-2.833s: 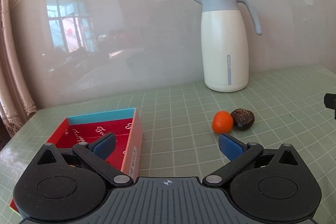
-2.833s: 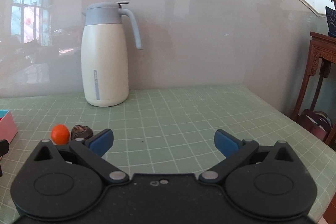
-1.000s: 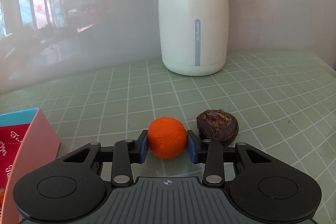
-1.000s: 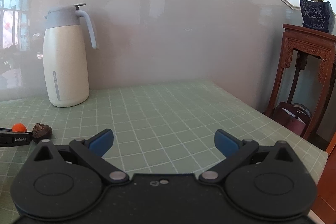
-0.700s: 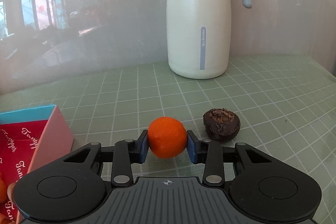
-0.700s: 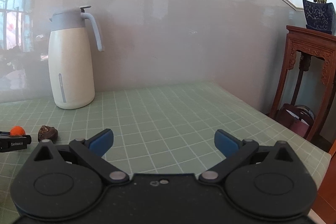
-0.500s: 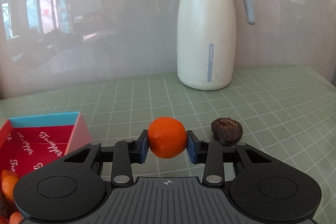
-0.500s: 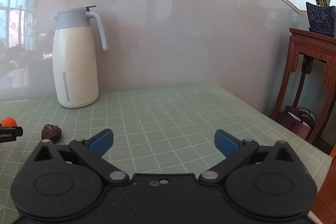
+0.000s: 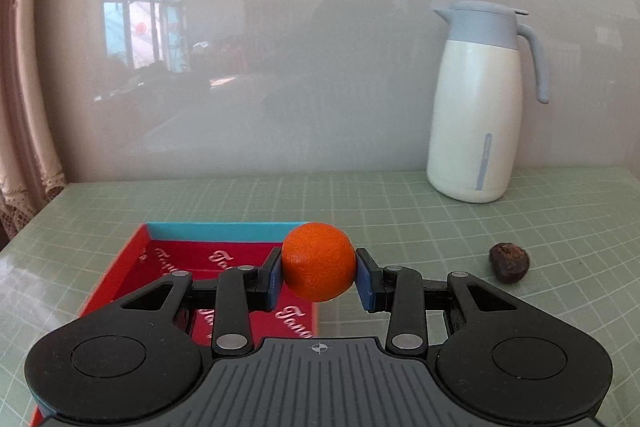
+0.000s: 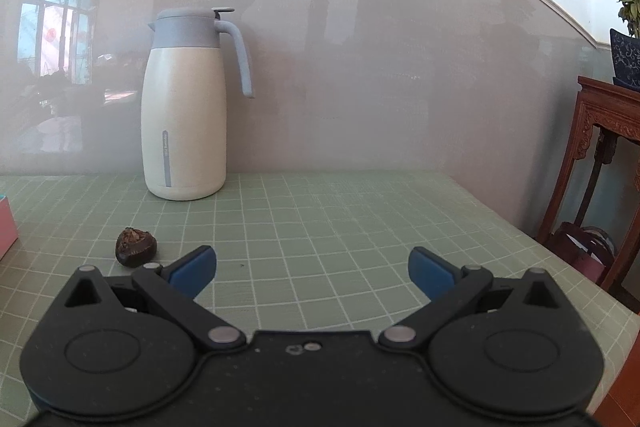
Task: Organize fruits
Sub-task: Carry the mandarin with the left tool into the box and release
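Gripping now: the left gripper [image 9: 319,273] is clamped on a mandarin orange [image 9: 318,261], one blue pad pressed to each side of it.
Orange position: held in the air over the near right corner of the gift box [image 9: 224,229], clear of its floor.
Orange surface: round, bright orange, finely dimpled peel.
Writing on box: white cursive letters on the red lining, cut off by the gripper; readable only in part as "Tan...".
Box build: shallow open cardboard tray, red inside, turquoise along the far wall, pink outer wall seen in the right wrist view.
Right gripper: the right gripper [image 10: 312,269] is spread wide with nothing between its blue pads, hovering above the table.
Dark fruit: a brown, wrinkled, rough-topped round fruit [image 10: 135,247] lies on the table to the right of the box, apart from it.
Table cover: pale green mat [image 10: 340,227] with a white square grid.
Jug: a cream thermal carafe [image 10: 185,123] with grey-blue lid and handle stands upright by the glossy wall; a small vertical label on its body is too small to read.
Far right: a carved dark wooden stand [image 10: 608,155] beside the table.
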Motion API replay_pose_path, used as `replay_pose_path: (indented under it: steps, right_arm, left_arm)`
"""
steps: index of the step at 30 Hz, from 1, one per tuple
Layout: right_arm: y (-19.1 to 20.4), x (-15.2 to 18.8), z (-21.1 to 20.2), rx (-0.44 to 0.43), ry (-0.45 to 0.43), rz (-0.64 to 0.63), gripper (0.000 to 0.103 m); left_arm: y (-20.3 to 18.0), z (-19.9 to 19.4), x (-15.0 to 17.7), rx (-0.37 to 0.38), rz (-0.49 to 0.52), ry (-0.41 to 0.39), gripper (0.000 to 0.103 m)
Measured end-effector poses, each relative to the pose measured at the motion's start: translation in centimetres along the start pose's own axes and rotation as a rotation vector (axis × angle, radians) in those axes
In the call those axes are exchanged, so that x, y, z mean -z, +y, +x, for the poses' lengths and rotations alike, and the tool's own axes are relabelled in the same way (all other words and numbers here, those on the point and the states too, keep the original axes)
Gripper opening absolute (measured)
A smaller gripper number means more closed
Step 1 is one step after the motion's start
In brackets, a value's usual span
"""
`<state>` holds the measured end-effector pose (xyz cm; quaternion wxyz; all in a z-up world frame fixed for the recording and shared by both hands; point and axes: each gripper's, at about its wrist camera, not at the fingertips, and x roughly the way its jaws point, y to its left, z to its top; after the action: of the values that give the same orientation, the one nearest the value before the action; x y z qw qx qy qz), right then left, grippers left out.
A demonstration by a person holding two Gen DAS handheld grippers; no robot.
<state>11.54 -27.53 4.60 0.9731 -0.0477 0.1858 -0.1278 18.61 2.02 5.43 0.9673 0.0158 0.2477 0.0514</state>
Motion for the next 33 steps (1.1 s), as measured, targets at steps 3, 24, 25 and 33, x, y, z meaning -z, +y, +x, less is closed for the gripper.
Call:
replay_pose_path:
  steps: [3,24,25,33]
  right_arm:
    - [0.6,0.0,-0.1,-0.010,0.001,-0.010,0.103]
    - [2.0,0.0,-0.1,-0.025,-0.005,-0.048,0.103]
    - [2.0,0.0,-0.1,-0.025,-0.005,-0.048,0.103]
    - [2.0,-0.1,-0.2,-0.028,-0.006,-0.043,0.103]
  left_arm:
    - [2.3,0.7,0.6,-0.043,-0.043,0.033,0.037]
    - [6.8,4.1,1.3,-0.109,-0.237,0.199,0.038]
    - [6.8,4.0,1.3,-0.110,-0.241,0.197,0.038]
    - [6.3,0.8,1.9,-0.192,-0.218,0.096,0.093]
